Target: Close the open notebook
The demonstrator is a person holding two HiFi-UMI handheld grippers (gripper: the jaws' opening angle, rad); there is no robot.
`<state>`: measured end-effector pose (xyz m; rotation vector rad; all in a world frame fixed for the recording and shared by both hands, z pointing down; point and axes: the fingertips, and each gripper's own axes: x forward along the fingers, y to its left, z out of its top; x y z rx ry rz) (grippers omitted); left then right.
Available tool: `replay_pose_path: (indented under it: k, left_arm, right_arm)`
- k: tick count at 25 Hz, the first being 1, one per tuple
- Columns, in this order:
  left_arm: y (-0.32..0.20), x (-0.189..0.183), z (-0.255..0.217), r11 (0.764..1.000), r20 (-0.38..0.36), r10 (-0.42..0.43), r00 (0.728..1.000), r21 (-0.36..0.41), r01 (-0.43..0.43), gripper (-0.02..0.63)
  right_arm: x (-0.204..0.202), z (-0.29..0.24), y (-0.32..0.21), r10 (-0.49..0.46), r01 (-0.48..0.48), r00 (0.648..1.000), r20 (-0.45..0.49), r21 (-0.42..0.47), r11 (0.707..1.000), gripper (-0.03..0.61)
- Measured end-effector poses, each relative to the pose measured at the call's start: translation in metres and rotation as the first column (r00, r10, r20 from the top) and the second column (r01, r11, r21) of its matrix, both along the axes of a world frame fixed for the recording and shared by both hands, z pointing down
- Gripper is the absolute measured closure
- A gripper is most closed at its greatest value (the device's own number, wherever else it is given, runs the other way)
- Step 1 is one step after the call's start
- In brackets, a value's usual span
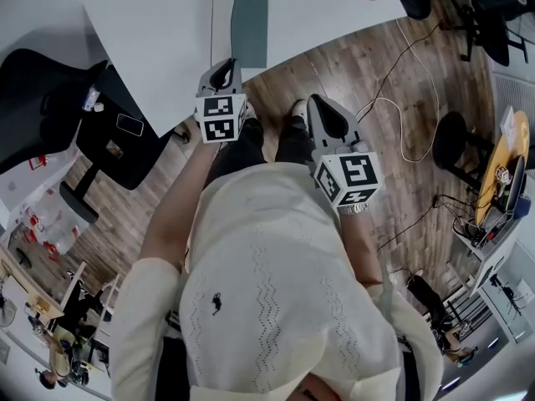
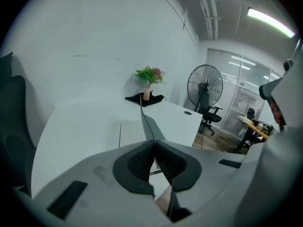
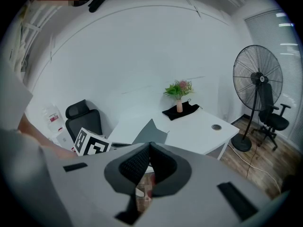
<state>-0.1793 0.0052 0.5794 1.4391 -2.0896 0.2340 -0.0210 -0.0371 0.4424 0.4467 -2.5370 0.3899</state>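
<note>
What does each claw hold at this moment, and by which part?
The left claw pinches the raised notebook cover at its near edge. The right claw is shut and holds nothing.

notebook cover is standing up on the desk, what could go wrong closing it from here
The cover stands nearly upright with the shut left gripper at its near edge; a nudge the wrong way could flop it open instead of onto the page. The notebook lies near the edge of the desk and the right gripper hangs back, so a shove might slide it off.
</note>
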Motion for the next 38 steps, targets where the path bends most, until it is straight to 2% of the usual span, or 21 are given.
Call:
replay_pose_path:
  k: [19, 32, 38]
  left_arm:
    - [0.014, -0.019, 0.024, 0.998, -0.003, -0.033, 0.999, -0.052, 0.032, 0.592]
    - [0.027, -0.037, 0.049, 0.99, -0.045, -0.086, 0.995, -0.118, 0.08, 0.569]
    - [0.029, -0.04, 0.056, 0.989, -0.081, -0.096, 0.992, -0.122, 0.086, 0.554]
  right_arm:
    - [-0.008, 0.009, -0.004, 0.012, -0.012, 1.0, -0.016, -0.007, 1.0, 0.577]
    - [-0.007, 0.012, -0.011, 0.048, -0.049, 0.999, -0.022, -0.009, 0.999, 0.577]
    - [-0.003, 0.011, -0.016, 0.07, -0.07, 0.997, -0.025, -0.007, 0.998, 0.577]
